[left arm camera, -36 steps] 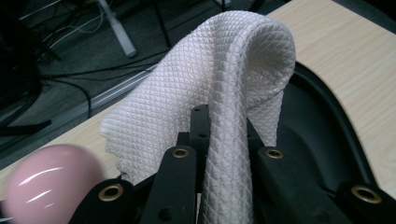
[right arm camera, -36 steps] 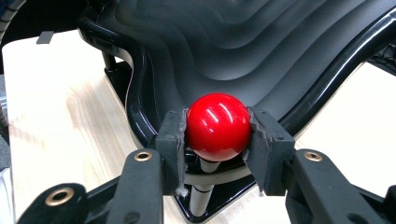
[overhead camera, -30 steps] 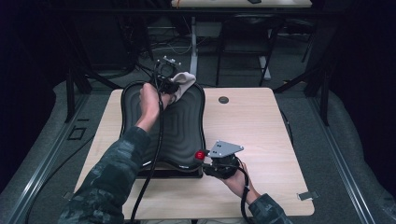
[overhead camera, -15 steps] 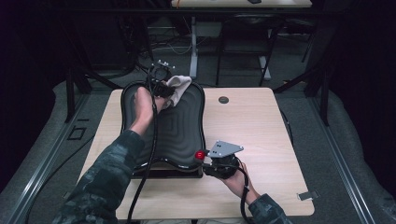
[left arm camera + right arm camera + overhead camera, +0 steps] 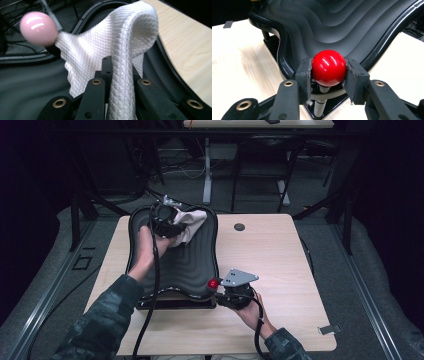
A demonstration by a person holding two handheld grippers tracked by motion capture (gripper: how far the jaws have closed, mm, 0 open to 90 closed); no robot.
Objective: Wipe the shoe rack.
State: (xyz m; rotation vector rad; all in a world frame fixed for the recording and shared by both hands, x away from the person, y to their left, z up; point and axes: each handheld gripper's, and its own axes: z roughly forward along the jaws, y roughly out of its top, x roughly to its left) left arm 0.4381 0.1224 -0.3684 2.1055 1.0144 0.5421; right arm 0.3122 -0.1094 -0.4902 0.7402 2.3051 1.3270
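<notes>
The left gripper (image 5: pixel 113 82), clamped on the white cloth (image 5: pixel 112 42), could snag it on the pink knob (image 5: pixel 38 28). The right gripper (image 5: pixel 328 75), squeezing the red knob (image 5: pixel 328 67), might slip off.

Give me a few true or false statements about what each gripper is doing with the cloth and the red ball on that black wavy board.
1. The left gripper is shut on the white cloth. True.
2. The right gripper clamps a red ball. True.
3. The cloth lies flat on the wooden table. False: it is bunched at the far end of the black board.
4. The red ball is at the board's far edge. False: it is at the near right corner.
</notes>
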